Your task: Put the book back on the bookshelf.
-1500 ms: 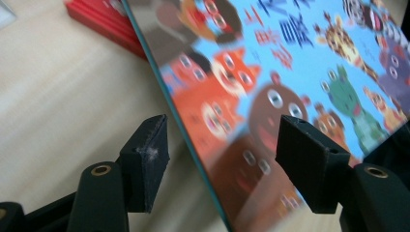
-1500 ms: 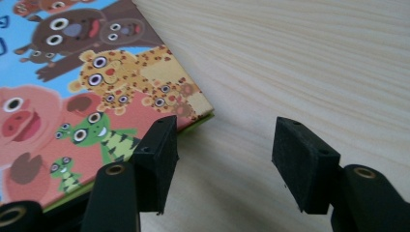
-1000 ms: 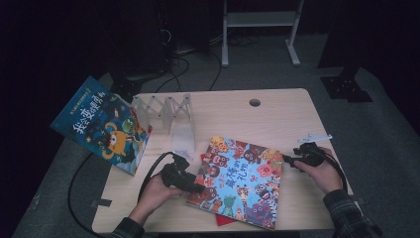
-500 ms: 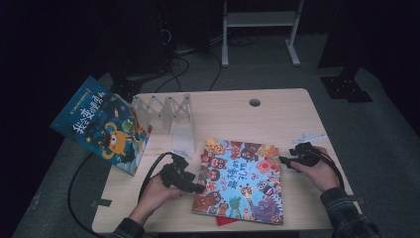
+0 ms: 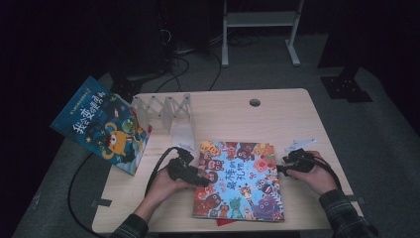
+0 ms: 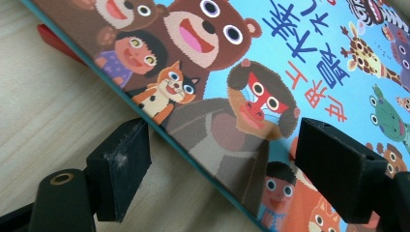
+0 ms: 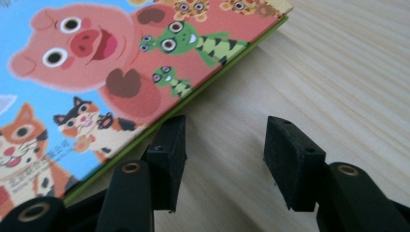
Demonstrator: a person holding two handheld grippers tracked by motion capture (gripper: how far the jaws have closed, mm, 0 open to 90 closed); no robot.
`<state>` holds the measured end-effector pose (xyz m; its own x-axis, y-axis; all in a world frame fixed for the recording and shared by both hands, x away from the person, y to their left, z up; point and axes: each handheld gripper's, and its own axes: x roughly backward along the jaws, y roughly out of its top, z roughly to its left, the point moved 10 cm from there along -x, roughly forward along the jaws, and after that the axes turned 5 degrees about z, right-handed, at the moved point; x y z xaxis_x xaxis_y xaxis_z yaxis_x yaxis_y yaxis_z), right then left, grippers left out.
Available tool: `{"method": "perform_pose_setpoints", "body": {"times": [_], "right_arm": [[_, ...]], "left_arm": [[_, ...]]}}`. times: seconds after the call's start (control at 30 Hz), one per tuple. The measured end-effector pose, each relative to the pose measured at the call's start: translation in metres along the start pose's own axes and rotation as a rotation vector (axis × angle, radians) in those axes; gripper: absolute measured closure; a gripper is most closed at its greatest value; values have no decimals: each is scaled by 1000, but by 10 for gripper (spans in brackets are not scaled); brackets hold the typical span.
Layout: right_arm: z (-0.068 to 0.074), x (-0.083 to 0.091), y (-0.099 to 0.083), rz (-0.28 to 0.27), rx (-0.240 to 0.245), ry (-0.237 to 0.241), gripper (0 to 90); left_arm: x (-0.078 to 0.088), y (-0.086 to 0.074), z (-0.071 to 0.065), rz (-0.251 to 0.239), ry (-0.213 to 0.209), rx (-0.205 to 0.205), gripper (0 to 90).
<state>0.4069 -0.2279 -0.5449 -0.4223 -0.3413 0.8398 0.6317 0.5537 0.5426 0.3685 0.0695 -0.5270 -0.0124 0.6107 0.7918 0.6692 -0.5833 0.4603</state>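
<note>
Picture book (image 5: 237,181) lies flat on the near half of the tabletop (image 5: 277,119), cover up, between the two hands. Compared with one second ago it has slid and turned slightly; its lower edge now sits closer to the near table edge. Judgement: the book is being squared up or positioned for a lift, not yet raised.

Left tongs (image 5: 203,179) are wide open and straddle the book's left edge, one jaw on the bare wood, one over the cover; nothing is clamped. Right tongs (image 5: 278,168) are open as well, jaws on the wood just beside the right edge, the nearer jaw at or touching the green spine line; no hold.

Cover writing: large blue and red Chinese characters among cartoon animals; I cannot read them reliably. A red item (image 6: 53,41) protrudes from under the book's corner.

Farther back, a clear folding rack (image 5: 166,106) stands near the left rear. A second book (image 5: 101,124) leans at the left table edge, with yellow Chinese title characters.
</note>
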Motion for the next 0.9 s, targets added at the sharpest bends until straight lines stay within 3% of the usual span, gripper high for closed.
{"method": "perform_pose_setpoints", "body": {"times": [0.23, 0.27, 0.37, 0.63, 0.9], "right_arm": [[5, 2, -2, 5, 19, 19, 535], [7, 2, -2, 5, 24, 25, 594], [13, 3, -2, 11, 35, 48, 631], [29, 3, -2, 20, 80, 89, 635], [42, 3, -1, 32, 132, 120, 650]], "left_arm": [[-2, -1, -3, -6, -9, 3, 184], [-2, -1, -3, -8, -8, 3, 184], [-2, -1, -2, -7, -9, 9, 182], [4, -6, 5, -16, -1, 37, 177], [4, -10, 8, -1, -40, 55, 161]]}}
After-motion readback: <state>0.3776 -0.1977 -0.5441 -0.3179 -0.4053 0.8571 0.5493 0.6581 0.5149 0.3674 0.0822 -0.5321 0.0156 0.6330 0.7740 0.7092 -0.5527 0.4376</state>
